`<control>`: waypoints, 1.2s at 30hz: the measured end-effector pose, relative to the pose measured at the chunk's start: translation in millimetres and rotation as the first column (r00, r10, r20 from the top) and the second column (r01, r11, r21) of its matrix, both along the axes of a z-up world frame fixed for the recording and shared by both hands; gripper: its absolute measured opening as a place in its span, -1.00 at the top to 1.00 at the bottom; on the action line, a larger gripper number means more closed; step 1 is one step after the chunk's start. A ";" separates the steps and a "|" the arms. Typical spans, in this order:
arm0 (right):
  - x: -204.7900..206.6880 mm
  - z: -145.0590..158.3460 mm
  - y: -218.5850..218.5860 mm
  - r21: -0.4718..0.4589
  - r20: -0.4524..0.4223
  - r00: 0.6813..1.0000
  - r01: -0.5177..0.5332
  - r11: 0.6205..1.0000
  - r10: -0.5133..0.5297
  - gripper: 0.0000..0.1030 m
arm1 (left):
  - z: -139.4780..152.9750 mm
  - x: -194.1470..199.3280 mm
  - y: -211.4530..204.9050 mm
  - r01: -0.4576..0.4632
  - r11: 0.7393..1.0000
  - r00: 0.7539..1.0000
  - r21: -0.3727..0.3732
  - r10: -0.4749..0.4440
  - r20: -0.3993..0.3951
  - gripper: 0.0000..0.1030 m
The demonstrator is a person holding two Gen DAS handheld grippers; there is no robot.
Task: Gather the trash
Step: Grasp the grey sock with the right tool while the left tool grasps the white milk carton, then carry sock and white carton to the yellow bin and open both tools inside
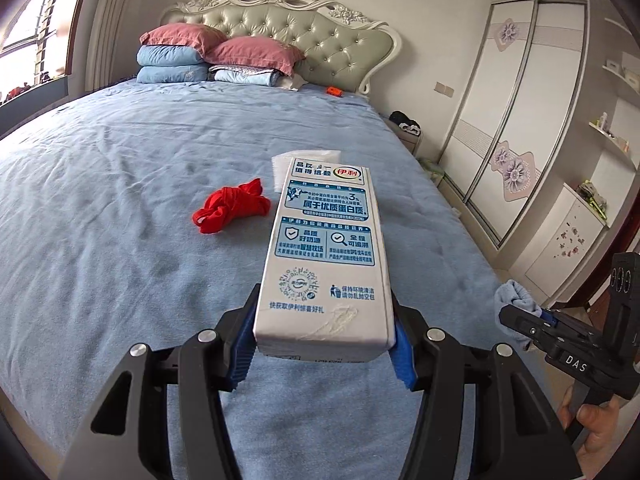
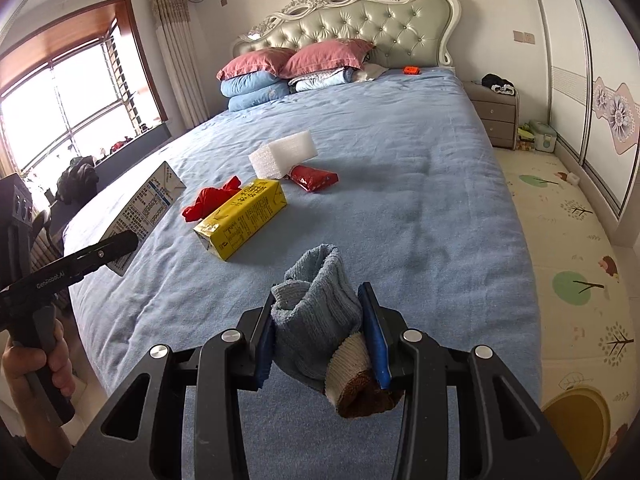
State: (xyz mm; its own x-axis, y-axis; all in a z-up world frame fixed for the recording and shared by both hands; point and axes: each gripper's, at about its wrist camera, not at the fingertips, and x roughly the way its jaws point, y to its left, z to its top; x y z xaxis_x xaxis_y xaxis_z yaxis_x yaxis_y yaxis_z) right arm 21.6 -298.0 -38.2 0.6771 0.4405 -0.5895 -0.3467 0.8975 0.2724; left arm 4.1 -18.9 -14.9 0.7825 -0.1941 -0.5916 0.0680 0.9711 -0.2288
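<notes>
My left gripper (image 1: 322, 322) is shut on a white milk carton (image 1: 326, 248), gripped at its near end and lifted above the blue bed (image 1: 120, 240). Seen from the right wrist, that carton (image 2: 144, 208) hangs at the left over the bed's edge. My right gripper (image 2: 318, 312) is shut on a bunched blue sock (image 2: 316, 300) with a beige and brown end. On the sheet ahead lie a yellow carton (image 2: 242, 218), a crumpled red bag (image 2: 208, 198), a white foam block (image 2: 284, 154) and a red wrapper (image 2: 314, 178).
Pillows and folded quilts (image 2: 260, 84) are stacked at the headboard, with a small orange object (image 2: 411, 69) beside them. A nightstand (image 2: 496, 120) and a sliding wardrobe (image 2: 600, 112) stand to the right, past a patterned floor mat (image 2: 560, 240). A window (image 2: 60, 112) is on the left.
</notes>
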 end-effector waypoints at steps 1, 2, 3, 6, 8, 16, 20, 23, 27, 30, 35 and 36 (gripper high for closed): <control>-4.7 3.3 -4.9 0.008 0.017 1.000 0.012 1.000 -0.012 0.26 | 2.0 -1.7 -8.4 0.019 1.000 1.000 0.004 -0.019 0.004 -0.08; -9.5 5.8 -10.3 0.011 0.029 0.999 0.025 1.000 -0.025 0.26 | 3.1 -2.5 -16.7 0.039 0.999 0.999 0.002 -0.039 0.006 -0.08; -13.1 8.0 -15.9 0.017 0.037 0.999 0.036 0.999 -0.037 0.26 | 3.7 -2.6 -24.5 0.061 0.998 0.998 -0.003 -0.061 0.003 -0.08; -22.7 10.6 -33.5 0.031 0.045 0.997 0.062 0.998 -0.064 0.26 | 2.0 -0.9 -54.3 0.135 0.991 0.991 -0.015 -0.135 -0.016 -0.08; -28.0 10.2 -46.4 0.035 0.045 0.995 0.084 0.996 -0.086 0.26 | 0.0 0.3 -78.0 0.184 0.983 0.982 -0.012 -0.184 -0.028 -0.08; -48.8 -2.9 -111.7 0.109 0.016 0.980 0.195 0.975 -0.198 0.26 | -14.2 5.9 -164.5 0.345 0.937 0.933 -0.054 -0.349 -0.086 -0.08; -63.2 -12.8 -151.4 0.191 -0.008 0.968 0.248 0.950 -0.251 0.26 | -19.5 10.1 -203.2 0.387 0.922 0.916 -0.033 -0.388 -0.102 -0.07; -69.2 -22.1 -174.0 0.182 -0.028 0.949 0.314 0.932 -0.315 0.26 | -23.2 15.0 -231.1 0.420 0.907 0.904 0.021 -0.417 -0.096 -0.06; -69.7 -40.0 -195.2 0.220 -0.085 0.937 0.348 0.911 -0.338 0.27 | -27.1 19.8 -247.3 0.407 0.911 0.912 0.067 -0.401 -0.087 -0.06; -72.6 -41.2 -203.0 0.217 -0.077 0.934 0.356 0.909 -0.348 0.27 | -22.1 20.6 -249.9 0.423 0.904 0.904 0.058 -0.418 -0.092 -0.05; -73.0 -39.5 -214.5 0.246 -0.069 0.926 0.376 0.894 -0.370 0.27 | -15.6 17.2 -255.9 0.431 0.900 0.901 0.066 -0.427 -0.074 -0.04; -74.5 -39.9 -217.0 0.252 -0.069 0.925 0.378 0.891 -0.373 0.27 | -14.4 16.3 -258.5 0.442 0.895 0.896 0.063 -0.437 -0.074 -0.05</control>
